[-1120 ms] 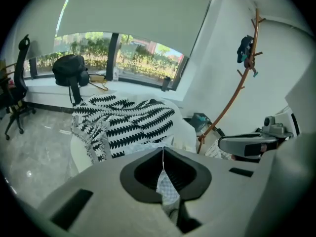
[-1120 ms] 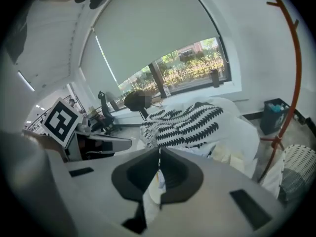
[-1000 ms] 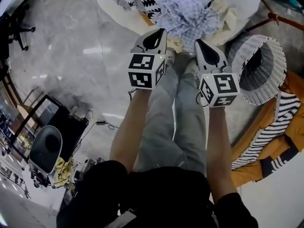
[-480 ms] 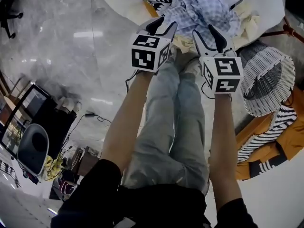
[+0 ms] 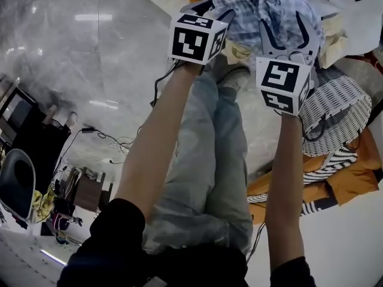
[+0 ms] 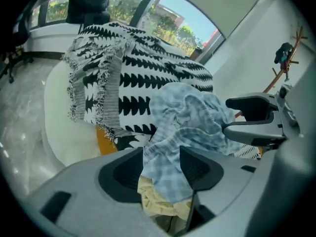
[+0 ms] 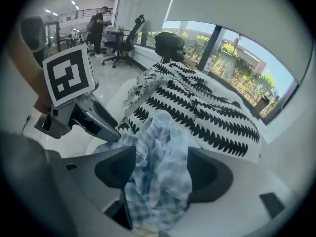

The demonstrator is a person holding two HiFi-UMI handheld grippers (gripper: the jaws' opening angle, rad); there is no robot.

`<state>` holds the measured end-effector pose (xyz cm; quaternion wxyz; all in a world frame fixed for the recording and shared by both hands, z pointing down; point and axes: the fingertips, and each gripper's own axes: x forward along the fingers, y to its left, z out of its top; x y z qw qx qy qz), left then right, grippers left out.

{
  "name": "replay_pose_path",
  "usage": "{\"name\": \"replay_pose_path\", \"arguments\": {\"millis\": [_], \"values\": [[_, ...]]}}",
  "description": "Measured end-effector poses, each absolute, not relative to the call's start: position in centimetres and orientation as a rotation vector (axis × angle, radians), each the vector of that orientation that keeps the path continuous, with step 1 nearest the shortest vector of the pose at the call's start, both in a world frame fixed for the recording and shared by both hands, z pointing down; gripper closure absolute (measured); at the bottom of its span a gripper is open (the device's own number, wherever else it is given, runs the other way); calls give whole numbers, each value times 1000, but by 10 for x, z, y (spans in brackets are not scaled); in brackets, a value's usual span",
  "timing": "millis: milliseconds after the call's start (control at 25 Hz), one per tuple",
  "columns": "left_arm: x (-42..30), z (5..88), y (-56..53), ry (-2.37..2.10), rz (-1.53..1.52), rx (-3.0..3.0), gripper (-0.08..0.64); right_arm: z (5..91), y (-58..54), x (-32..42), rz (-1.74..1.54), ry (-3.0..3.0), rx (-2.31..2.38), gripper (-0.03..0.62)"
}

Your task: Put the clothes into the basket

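Marble floor (image 5: 90, 70) spreads open left of your claws; the basket (image 5: 338, 109) sits just right of them. The shirt (image 5: 263, 5) lies between both pairs of jaws: left claw (image 6: 162, 169) and right claw (image 7: 160, 174) have just been opening wide, gripping nothing.

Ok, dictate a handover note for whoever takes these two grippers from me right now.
Left gripper: jaws have just been opening, now open, astride the blue checked garment, not clamping it.
Right gripper: the same, open over that garment.
It lies on the black-and-white throw; the wicker basket is off to the right.
Done: nothing gripped.
Left: close, carry it to the basket, then the rest.
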<state>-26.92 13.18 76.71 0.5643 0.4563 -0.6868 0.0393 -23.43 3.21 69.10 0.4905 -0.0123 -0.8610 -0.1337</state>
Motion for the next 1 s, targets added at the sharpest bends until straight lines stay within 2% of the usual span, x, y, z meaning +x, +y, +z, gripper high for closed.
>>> {"name": "replay_pose_path", "arguments": {"millis": [320,360,400,440,480,520,720,1000], "values": [[-239,826,119,-1482,30,1054,334,750,24,-219,-318,-1966,-34,301],[-235,826,115,-1464,21,1064,340,754,22,-215,-308,-1947,-23,303],[-232,824,112,-1447,18,1080,389,755,20,-212,-303,-1929,-12,318],[-228,821,110,-1433,26,1098,478,755,18,-209,-304,-1912,-5,424],[-225,818,110,-1423,44,1113,506,755,18,-205,-298,-1898,-3,518],[-222,815,111,-1417,62,1126,514,754,19,-201,-274,-1888,-4,532],[-220,783,120,-1418,41,1155,525,736,29,-189,5,-1917,47,549],[-222,698,123,-1512,17,1192,526,663,36,-168,442,-2072,170,551]]}}
